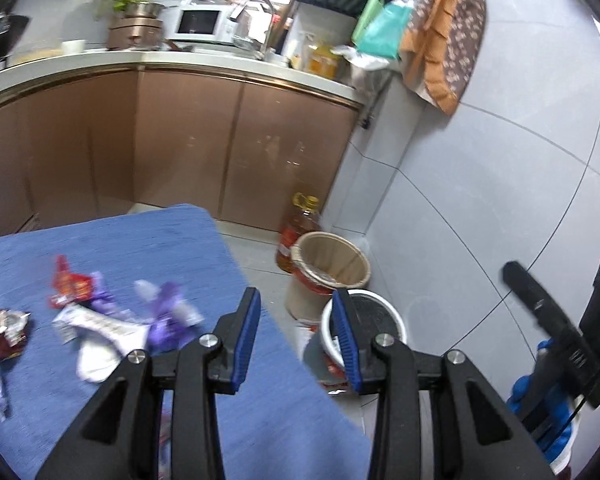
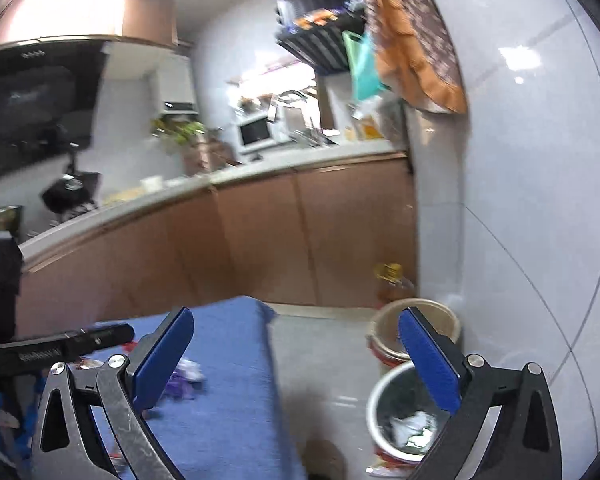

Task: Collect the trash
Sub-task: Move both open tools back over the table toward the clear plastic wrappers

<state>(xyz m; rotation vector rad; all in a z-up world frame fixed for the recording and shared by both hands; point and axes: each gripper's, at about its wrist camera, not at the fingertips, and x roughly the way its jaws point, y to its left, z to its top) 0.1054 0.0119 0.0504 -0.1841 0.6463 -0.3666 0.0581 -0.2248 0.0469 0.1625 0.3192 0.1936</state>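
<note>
Two grippers were raised over the blue mat point(image 1: 220, 248). Left gripper point(image 1: 296, 336): jaws partly apart, nothing between them. Right gripper point(image 2: 296, 360): jaws wide apart, nothing between them. Several wrappers point(image 1: 100, 316) lay scattered on the mat, left of the left gripper. White bin point(image 2: 380, 392) stood on the floor just right of the mat, with crumpled trash point(image 2: 410, 426) inside. Beige bucket point(image 1: 332, 256) stood just behind the bin.

Kitchen bench point(image 1: 228, 65) w/ brown cabinet doors point(image 1: 188, 140) below; white microwave point(image 1: 202, 24) set on top, near a faucet point(image 1: 260, 2). Orange-brown patterned cloth point(image 1: 446, 32) hung on grey tiled wall, teal bag point(image 1: 384, 30) beside it. Oil bottle point(image 1: 300, 228) stood on floor by cabinets.
</note>
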